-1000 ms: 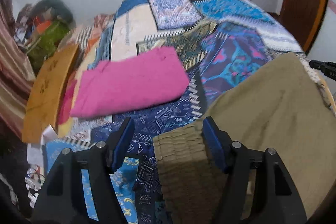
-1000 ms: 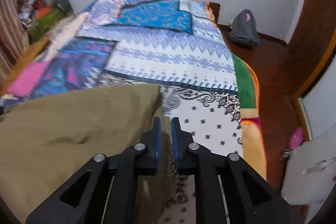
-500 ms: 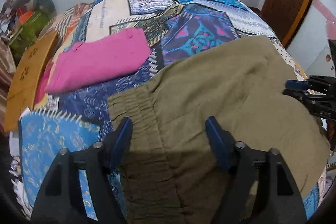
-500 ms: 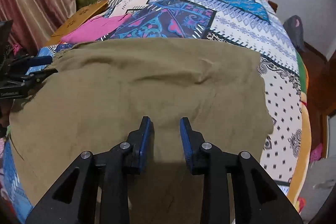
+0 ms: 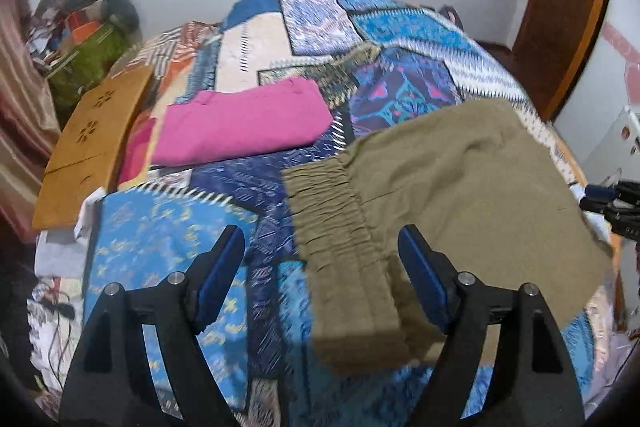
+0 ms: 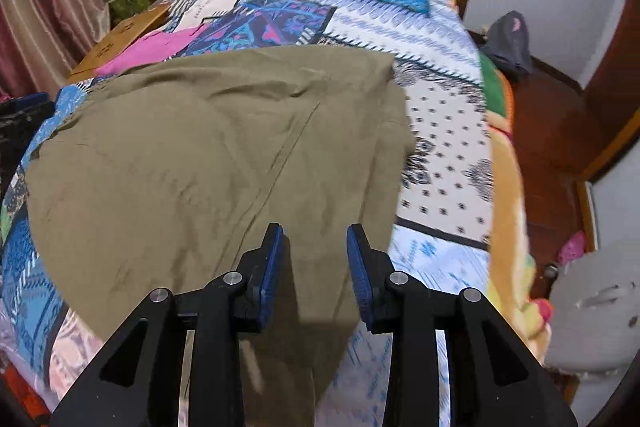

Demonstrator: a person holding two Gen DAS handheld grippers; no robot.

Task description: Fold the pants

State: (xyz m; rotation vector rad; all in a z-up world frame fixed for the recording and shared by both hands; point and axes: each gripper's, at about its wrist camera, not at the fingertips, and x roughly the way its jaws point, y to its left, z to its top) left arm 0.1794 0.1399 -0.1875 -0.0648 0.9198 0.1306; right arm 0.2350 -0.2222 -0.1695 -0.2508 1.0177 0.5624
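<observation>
Pants, olive-khaki ones, are spread flat over the near end of the bed, on top of the patchwork quilt, with the elastic waistband on the left side and the near edge drooping off the mattress. Left gripper hangs just over that waistband with its blue pads spread wide, nothing in them. Right gripper sits over the right part of the fabric, fingers moderately apart and not pinching anything either, as far as I can tell. Further up the bed to the left there's a folded pink garment, and beside it a wooden board at the left edge. Way back, a pile of clothes by the white wall.
</observation>
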